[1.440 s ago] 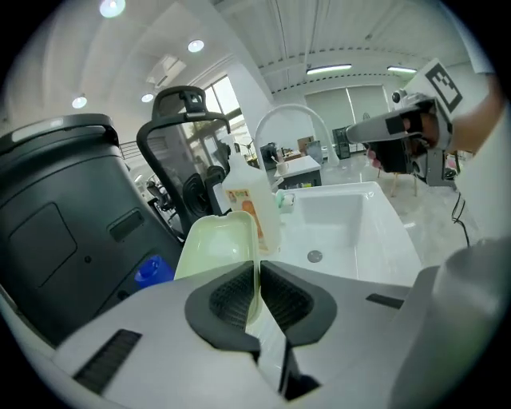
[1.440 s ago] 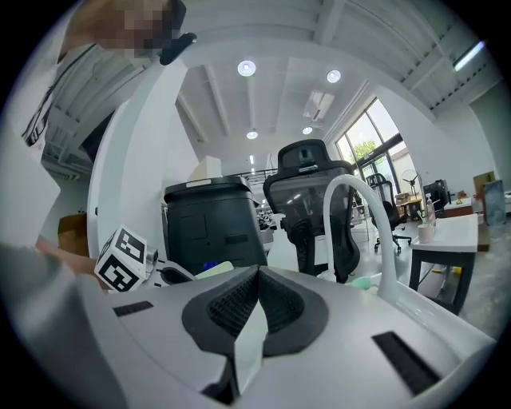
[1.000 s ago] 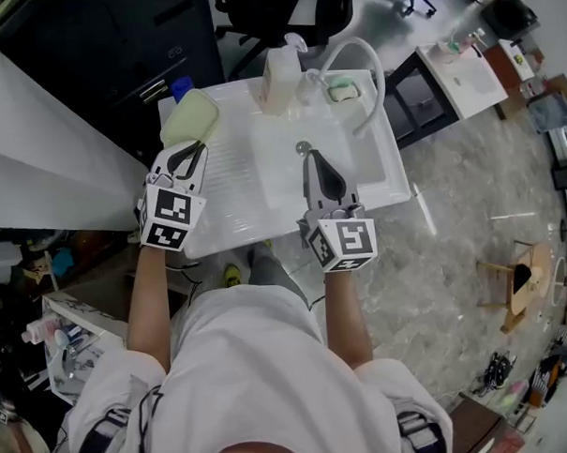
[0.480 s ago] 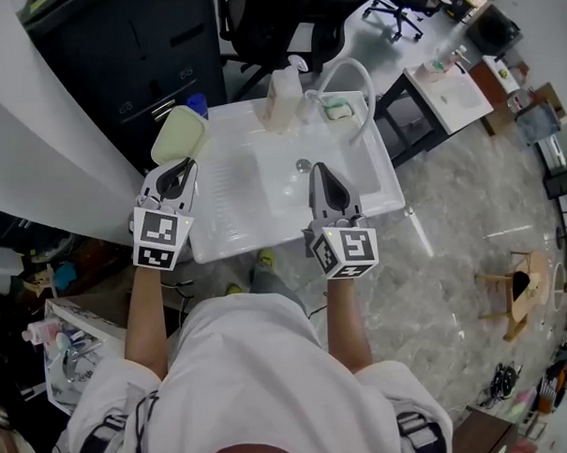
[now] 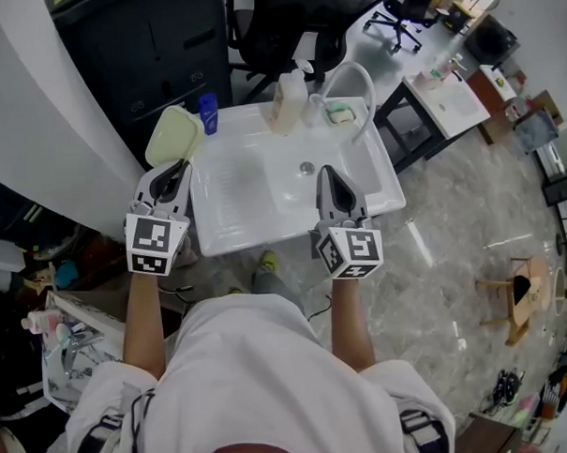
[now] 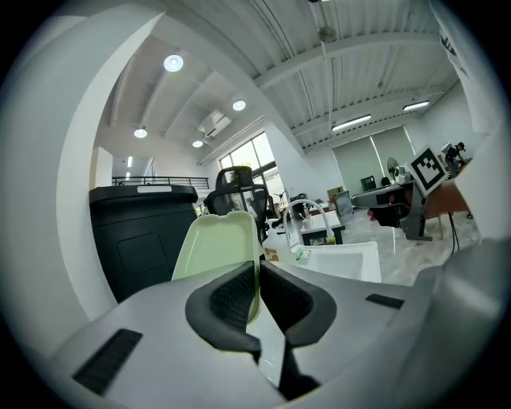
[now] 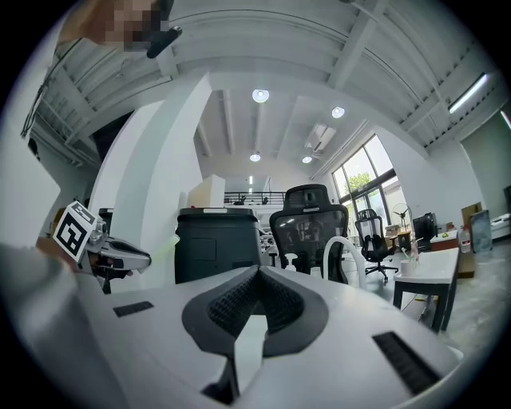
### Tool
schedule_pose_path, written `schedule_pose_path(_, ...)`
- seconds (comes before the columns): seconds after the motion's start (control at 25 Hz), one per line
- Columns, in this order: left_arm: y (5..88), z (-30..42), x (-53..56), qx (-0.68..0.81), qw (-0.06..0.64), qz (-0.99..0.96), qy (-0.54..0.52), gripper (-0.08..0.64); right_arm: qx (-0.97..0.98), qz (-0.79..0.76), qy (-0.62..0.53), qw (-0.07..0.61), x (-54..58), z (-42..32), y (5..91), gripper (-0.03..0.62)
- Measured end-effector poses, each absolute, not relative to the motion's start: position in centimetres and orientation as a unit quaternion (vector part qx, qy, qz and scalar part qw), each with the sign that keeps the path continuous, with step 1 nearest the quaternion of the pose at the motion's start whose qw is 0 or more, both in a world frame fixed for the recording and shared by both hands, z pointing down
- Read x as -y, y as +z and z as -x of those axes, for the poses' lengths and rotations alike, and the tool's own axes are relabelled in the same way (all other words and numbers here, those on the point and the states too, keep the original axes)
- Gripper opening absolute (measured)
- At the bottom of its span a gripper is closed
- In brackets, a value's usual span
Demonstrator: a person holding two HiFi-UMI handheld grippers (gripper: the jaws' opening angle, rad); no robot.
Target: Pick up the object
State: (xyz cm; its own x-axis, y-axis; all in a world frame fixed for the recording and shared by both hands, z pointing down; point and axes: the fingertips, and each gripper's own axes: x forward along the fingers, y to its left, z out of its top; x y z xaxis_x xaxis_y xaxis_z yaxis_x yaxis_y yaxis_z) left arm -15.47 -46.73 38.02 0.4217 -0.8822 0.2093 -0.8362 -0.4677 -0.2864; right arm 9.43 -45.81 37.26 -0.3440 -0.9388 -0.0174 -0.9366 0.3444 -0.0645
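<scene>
Now, step in hand: by judgement, the lift of the pale green lid (image 5: pixel 173 134), which is already in the claw.
Doing it well: hold the pinch firm, since the grip is at one edge only and the broad lid above it may swing. Raise it straight and slowly, away from the blue bottle (image 5: pixel 208 111) and the corner of the sink (image 5: pixel 245 213).
Left gripper (image 6: pixel 259 275): jaws drawn to a thin slit and closed on the lid's lower edge; green fills the slit between the pads.
Right gripper (image 7: pixel 259 272): jaws together at the tips, nothing between them. It hangs over the sink's near rim, well apart from the lid.
Lid, place: at the sink's far left corner, standing up from the left gripper's tips, near the blue bottle. Whether it touches the sink cannot be told.
Lid, attitude: roughly upright, its broad face toward the left gripper's camera.
Risk, judged: the lid pivots or slips in so narrow a hold.
</scene>
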Motion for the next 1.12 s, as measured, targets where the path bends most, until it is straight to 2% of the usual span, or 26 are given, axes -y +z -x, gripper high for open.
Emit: schedule_pose_path(1.12, 37.7, 15.2, 43.9, -0.501, 0.085, 0.847, -0.159, 0.037, -0.801, 0.598, -0.019, 0.026, 41.4, -11.3, 36.8, 0.005)
